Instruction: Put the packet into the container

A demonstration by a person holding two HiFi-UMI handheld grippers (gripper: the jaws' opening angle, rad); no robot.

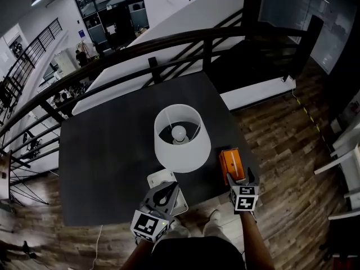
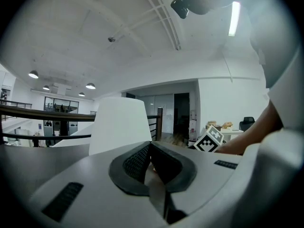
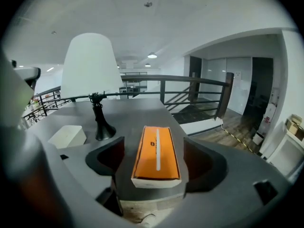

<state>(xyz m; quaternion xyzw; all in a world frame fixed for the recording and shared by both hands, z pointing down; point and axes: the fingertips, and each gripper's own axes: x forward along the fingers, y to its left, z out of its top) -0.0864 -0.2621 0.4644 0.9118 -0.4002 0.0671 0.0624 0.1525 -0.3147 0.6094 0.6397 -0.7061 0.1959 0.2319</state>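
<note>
Head view: left gripper (image 1: 166, 191) is seen over white container (image 1: 160, 180) at near tabletop (image 1: 101, 162) edge; right gripper (image 1: 241, 180) is set at orange packet (image 1: 232, 163), right of lamp (image 1: 179, 136). Left gripper view: fingers (image 2: 137, 161) are closed, nothing is held. Right gripper view: fingers (image 3: 107, 158) are spread, orange packet is laid on tabletop between them, untouched.

Table lamp (image 1: 179, 151) with a white shade standing near the middle of a dark grey table (image 1: 107, 162), bulb (image 1: 179, 132) visible inside the shade, black curved railing (image 1: 208, 41) behind, wooden floor (image 1: 292, 145) alongside.
</note>
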